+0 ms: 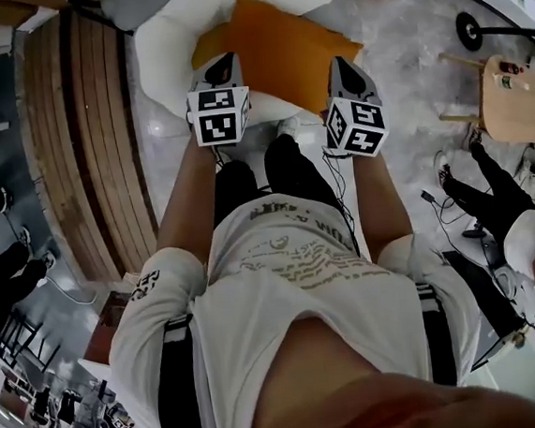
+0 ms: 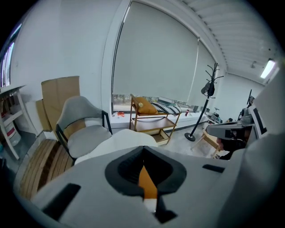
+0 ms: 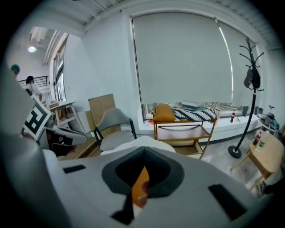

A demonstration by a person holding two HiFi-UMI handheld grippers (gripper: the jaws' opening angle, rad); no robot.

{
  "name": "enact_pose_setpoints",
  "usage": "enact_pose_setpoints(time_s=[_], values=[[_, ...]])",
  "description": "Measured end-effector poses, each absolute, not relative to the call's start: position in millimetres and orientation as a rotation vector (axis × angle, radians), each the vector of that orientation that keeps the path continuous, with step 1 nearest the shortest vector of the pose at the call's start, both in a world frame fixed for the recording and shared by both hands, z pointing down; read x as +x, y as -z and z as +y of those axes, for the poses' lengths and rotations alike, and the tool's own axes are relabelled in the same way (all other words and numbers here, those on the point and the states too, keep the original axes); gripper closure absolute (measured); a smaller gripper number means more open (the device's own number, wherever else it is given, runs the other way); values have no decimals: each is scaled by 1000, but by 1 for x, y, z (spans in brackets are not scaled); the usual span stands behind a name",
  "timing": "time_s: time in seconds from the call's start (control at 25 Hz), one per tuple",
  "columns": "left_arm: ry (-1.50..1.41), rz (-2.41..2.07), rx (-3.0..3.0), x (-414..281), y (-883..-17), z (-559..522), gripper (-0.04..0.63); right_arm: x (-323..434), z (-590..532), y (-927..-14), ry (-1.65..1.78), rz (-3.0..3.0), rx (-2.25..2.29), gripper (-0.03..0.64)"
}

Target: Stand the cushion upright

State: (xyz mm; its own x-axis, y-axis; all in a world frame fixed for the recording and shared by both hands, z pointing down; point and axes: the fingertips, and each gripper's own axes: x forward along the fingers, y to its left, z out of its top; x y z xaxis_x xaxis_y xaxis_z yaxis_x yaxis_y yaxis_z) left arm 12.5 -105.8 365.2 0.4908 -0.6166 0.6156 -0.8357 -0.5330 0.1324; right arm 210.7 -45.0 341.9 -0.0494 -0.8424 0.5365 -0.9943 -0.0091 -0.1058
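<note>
An orange cushion (image 1: 280,52) lies flat and a little askew on a white padded seat (image 1: 172,48) in front of my knees. My left gripper (image 1: 223,71) hovers over the cushion's near left edge, its jaws shut and nothing in them. My right gripper (image 1: 344,69) hangs by the cushion's near right corner, also shut and empty. Both point forward and down. In the left gripper view the closed jaws (image 2: 143,150) leave a slit where a sliver of the cushion (image 2: 147,180) shows. The right gripper view (image 3: 143,152) shows the same orange sliver (image 3: 140,187).
A slatted wooden platform (image 1: 81,132) runs along the left. Behind the white seat stand a grey chair (image 2: 84,129), a wooden trolley (image 2: 153,120) carrying other cushions, and a coat stand (image 3: 249,89). A small wooden table (image 1: 511,100) and seated people (image 1: 504,223) are at the right.
</note>
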Motion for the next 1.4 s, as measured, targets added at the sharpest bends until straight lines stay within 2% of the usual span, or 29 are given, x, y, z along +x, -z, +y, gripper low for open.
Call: enact_pose_setpoints(time_s=[0.8, 0.84, 0.88, 0.92, 1.04, 1.12, 1.4], values=[[-940, -1153, 2093, 6, -646, -117, 570, 279, -20, -598, -888, -1703, 1907, 591], [-946, -1146, 2091, 8, -660, -119, 542, 284, -19, -613, -881, -1702, 1906, 591], [-952, -1138, 2091, 11, -675, -122, 474, 290, -19, -628, -877, -1699, 1910, 591], [-960, -1129, 2089, 14, -689, -125, 435, 295, -19, -644, -880, -1693, 1913, 591], [-976, -1109, 2065, 20, -726, -132, 412, 308, -16, -688, -955, -1675, 1898, 589], [-981, -1097, 2056, 27, -746, -138, 398, 316, -16, -713, -1020, -1677, 1871, 518], [-1009, -1070, 2041, 26, -790, -157, 345, 334, -4, -765, -1106, -1571, 1865, 470]])
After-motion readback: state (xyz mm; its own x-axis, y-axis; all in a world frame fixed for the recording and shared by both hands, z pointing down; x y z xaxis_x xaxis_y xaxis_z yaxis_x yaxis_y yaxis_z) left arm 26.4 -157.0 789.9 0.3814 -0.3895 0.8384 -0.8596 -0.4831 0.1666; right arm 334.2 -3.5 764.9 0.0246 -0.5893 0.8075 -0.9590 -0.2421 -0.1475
